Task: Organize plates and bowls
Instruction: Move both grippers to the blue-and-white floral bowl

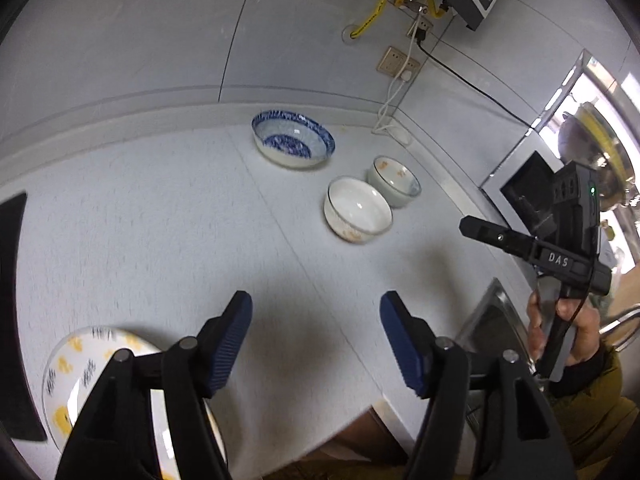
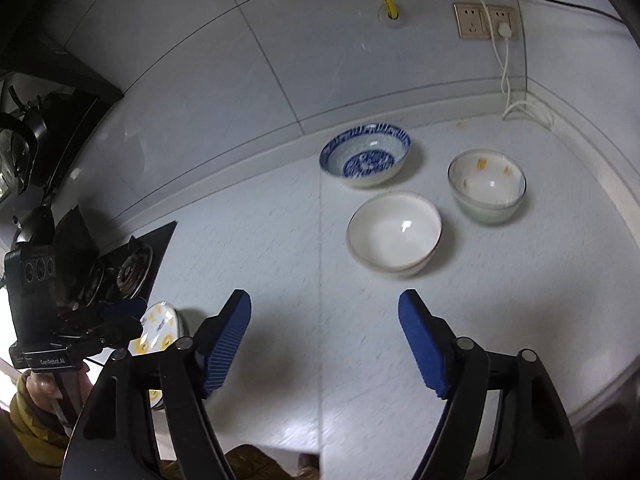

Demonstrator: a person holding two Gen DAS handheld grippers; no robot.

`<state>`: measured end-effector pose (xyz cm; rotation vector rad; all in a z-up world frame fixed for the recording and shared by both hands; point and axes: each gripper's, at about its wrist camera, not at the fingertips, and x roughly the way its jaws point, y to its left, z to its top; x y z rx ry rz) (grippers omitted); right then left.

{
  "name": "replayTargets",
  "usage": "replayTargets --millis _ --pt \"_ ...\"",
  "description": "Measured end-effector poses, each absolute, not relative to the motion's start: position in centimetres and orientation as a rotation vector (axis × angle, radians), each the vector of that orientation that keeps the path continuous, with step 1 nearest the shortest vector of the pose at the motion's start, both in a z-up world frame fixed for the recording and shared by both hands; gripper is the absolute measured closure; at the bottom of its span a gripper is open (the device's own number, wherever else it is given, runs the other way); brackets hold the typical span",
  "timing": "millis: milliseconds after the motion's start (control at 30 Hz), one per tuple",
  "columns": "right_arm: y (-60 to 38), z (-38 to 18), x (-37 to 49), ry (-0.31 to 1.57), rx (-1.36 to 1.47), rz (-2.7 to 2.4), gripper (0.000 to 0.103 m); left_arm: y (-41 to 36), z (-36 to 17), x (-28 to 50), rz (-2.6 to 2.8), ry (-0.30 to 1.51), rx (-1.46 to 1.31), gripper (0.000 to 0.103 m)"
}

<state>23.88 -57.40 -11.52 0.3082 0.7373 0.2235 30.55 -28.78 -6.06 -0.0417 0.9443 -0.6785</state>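
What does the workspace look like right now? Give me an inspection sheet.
Surface: pale counter, mostly bare.
Job's things: blue-patterned bowl, white bowl and orange-marked bowl grouped, apart; yellow-patterned plate near the front edge.
Clutter: nothing seen.
Grippers: left gripper and right gripper open, empty.
Cables: white cord from wall socket down to the counter; black cord along the wall.
Surroundings: stove burner, sink.

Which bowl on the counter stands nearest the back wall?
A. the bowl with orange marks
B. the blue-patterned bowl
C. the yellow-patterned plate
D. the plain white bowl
B: the blue-patterned bowl sits close to the wall's base, behind the plain white bowl.
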Motion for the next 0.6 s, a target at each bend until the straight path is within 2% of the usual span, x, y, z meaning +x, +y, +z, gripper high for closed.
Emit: replayTargets --millis 300,400,600 --pt "-59.8 -11.5 34.9 0.774 0.243 0.261 0.024 -34.6 -7.3 38.3 -0.508 0.948 0.053 0.026" --pt "-59.9 -11.9 38.6 0.807 0.226 0.265 0.023 -35.5 -8.0 41.6 -0.490 0.966 0.033 0.021" --pt "-61.4 -13.7 46.7 0.899 0.300 0.246 0.022 -37.3 -10.3 49.7 -0.429 1.005 -0.029 0.017"
